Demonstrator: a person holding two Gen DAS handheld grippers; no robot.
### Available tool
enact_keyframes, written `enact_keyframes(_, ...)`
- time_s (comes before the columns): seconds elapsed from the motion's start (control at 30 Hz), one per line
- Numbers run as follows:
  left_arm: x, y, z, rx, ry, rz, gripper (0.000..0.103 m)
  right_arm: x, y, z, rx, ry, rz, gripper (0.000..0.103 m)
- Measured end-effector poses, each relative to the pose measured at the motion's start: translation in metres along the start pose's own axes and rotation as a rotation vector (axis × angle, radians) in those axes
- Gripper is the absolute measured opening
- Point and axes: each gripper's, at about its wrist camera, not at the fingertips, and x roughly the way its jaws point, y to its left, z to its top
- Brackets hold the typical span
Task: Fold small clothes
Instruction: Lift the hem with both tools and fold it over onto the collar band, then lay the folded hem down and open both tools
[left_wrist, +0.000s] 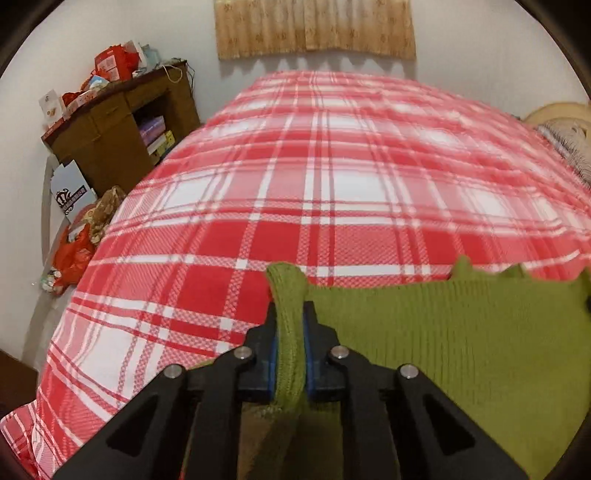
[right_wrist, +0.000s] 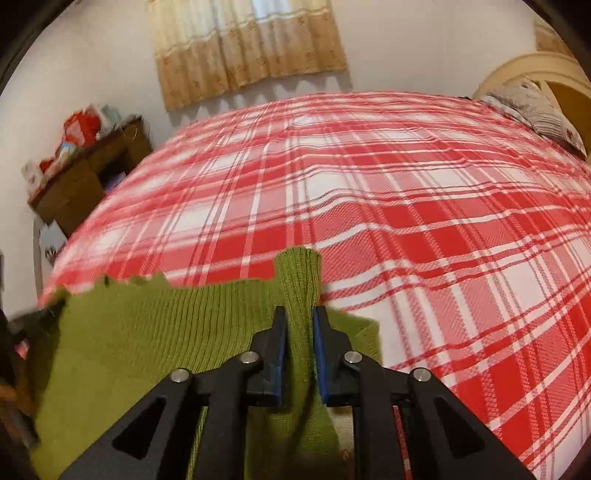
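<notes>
Left wrist view: the left gripper (left_wrist: 290, 314) sits at 6 o'clock, its two blue pads (left_wrist: 272, 360) clamped on a bunched strap-like edge of the green knit garment (left_wrist: 461, 332). The pinched fold rises past the fingertips toward 12 o'clock. The rest of the garment spreads from the gripper toward 3 o'clock, over the red-and-white plaid bedspread (left_wrist: 332, 166). A brown wooden cabinet (left_wrist: 110, 122) stands at 10 o'clock beside the bed, with red packages on top. A beige curtain (left_wrist: 314, 29) hangs at 12 o'clock.

Right wrist view: the right gripper (right_wrist: 300, 314) sits at 6 o'clock, its blue pads (right_wrist: 320, 354) closed on a second narrow band of the same green knit garment (right_wrist: 147, 332). The band stands up beyond the fingertips. The body of the garment extends toward 9 o'clock, with a wavy upper edge. The bedspread (right_wrist: 406, 184) fills the centre. A pillow (right_wrist: 535, 107) lies at 2 o'clock; the cabinet (right_wrist: 81, 181) is at 10 o'clock.
</notes>
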Motion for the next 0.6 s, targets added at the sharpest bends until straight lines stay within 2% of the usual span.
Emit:
enact_keyframes(0.03, -0.004, 0.001, 0.002, -0.004, -0.015, 0.001, 0.019, -0.001, -0.002, -0.001, 0.004, -0.002, -0.023, 0.027)
enact_keyframes(0.07, -0.006, 0.001, 0.002, 0.001, -0.022, 0.003, 0.021, -0.002, -0.005, -0.003, 0.015, 0.011, -0.03, 0.03)
enact_keyframes(0.13, -0.003, -0.001, 0.0, 0.018, -0.005, 0.032, 0.036, -0.006, -0.01, -0.009, 0.042, 0.025, -0.013, 0.03)
enact_keyframes(0.17, -0.004, 0.002, 0.0, 0.008, -0.004, 0.046, 0.04, -0.01, -0.013, -0.013, 0.056, 0.022, 0.0, 0.03)
enact_keyframes(0.23, -0.014, 0.01, 0.001, -0.027, -0.016, 0.017, 0.052, -0.028, -0.02, -0.022, 0.084, -0.002, 0.006, 0.03)
enact_keyframes(0.3, -0.032, 0.017, -0.003, -0.036, -0.031, -0.03, 0.053, -0.051, -0.027, -0.031, 0.094, -0.029, -0.039, 0.03)
enact_keyframes(0.37, -0.053, 0.015, -0.014, 0.014, -0.058, -0.028, 0.053, -0.08, -0.031, -0.044, 0.078, -0.062, -0.032, 0.03)
enact_keyframes(0.4, -0.065, 0.013, -0.023, 0.047, -0.071, -0.02, 0.057, -0.089, -0.031, -0.049, 0.068, -0.07, -0.024, 0.03)
enact_keyframes(0.43, -0.078, 0.011, -0.035, 0.083, -0.084, -0.019, 0.062, -0.102, -0.031, -0.057, 0.052, -0.077, -0.017, 0.034)
enact_keyframes(0.53, -0.104, 0.011, -0.067, 0.115, -0.106, -0.028, 0.066, -0.124, -0.028, -0.079, 0.014, -0.067, -0.001, 0.06)
enact_keyframes(0.6, -0.116, 0.012, -0.089, 0.105, -0.102, -0.061, 0.066, -0.132, -0.023, -0.097, -0.03, -0.047, -0.009, 0.061)
